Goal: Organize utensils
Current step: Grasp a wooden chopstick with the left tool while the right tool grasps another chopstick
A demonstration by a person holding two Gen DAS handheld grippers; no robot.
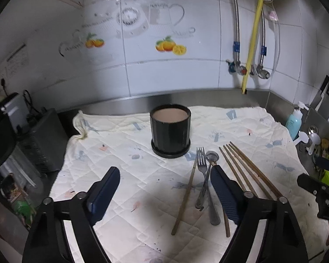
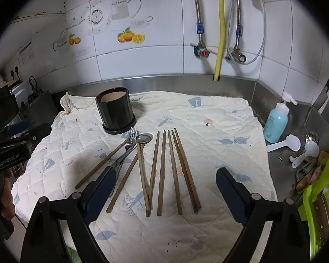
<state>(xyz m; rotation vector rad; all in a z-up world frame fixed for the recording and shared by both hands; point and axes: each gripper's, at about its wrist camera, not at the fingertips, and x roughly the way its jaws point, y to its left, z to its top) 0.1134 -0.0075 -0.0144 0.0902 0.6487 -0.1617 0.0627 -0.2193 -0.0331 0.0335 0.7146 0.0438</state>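
Note:
A black ribbed utensil pot stands upright on a saucer at the back of a quilted cloth. In front of it lie a metal fork, a metal spoon and several wooden chopsticks. My left gripper hovers open above the cloth, left of the fork and spoon, with nothing between its fingers. My right gripper is open over the row of chopsticks, pads apart from them.
A blue pump bottle, white plastic spoons and a green rack sit at the right by the steel backsplash. Dark appliances crowd the left edge. Hoses and valves hang on the tiled wall.

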